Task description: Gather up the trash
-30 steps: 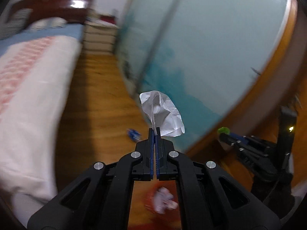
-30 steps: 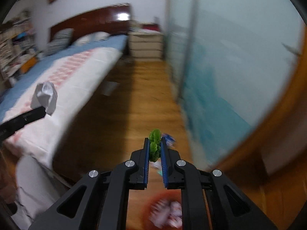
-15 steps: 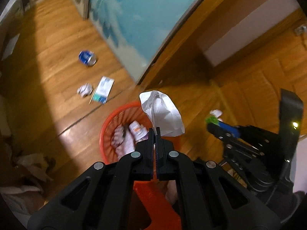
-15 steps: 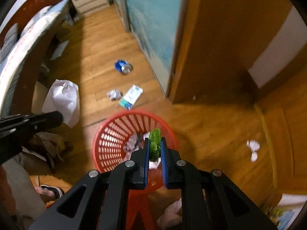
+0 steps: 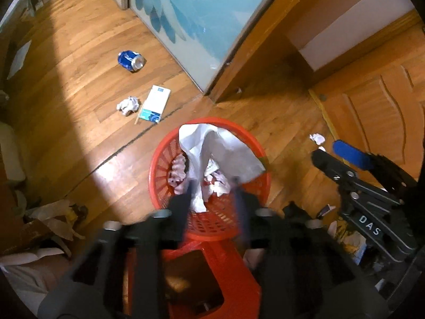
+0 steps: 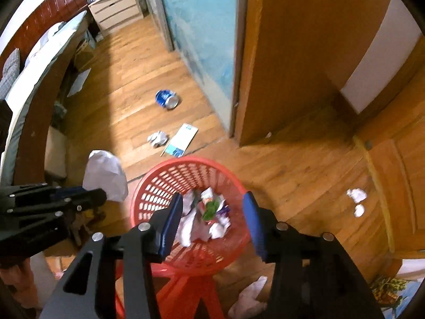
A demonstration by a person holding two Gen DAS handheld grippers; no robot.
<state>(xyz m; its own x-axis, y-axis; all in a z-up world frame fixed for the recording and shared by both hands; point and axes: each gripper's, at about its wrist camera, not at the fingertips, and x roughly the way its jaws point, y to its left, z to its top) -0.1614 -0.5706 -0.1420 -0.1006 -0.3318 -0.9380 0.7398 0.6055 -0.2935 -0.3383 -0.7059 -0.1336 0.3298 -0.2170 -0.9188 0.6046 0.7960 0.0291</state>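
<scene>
**Inspector:** State of the tongs, left first.

**Assistant:** The left gripper (image 5: 213, 186) has its fingers spread wide, though they are motion-blurred in its own view; a crumpled white paper sheet (image 5: 220, 148) lies just ahead of the fingertips, over the rim of the round red plastic mesh basket (image 5: 159, 170); whether a finger touches the sheet I cannot tell. In the right wrist view the same sheet (image 6: 105, 175) shows at the left gripper's tip (image 6: 102, 195), beside the basket (image 6: 159, 186).

**Inspector:** The right?

**Assistant:** The right gripper (image 6: 213, 204) is spread wide with nothing between its blue-padded fingers; directly ahead and below, between the fingers, a small green scrap (image 6: 211, 208) lies among white crumpled papers inside the basket.

**Inspector:** Loose items beyond the tongs?

**Assistant:** Ahead of the basket on the wooden plank floor (image 5: 87, 85): a blue drinks can on its side (image 5: 131, 61); a small white paper ball (image 5: 128, 105); just beside it a flat white-and-teal carton (image 5: 155, 106); to the right, near the wooden door, two white paper scraps (image 6: 357, 199).

**Inspector:** Any legible writing?

**Assistant:** "DAS" in white letters on the right gripper's black body (image 5: 369, 228), seen from the left wrist; print on can and carton is too small to read.
</scene>
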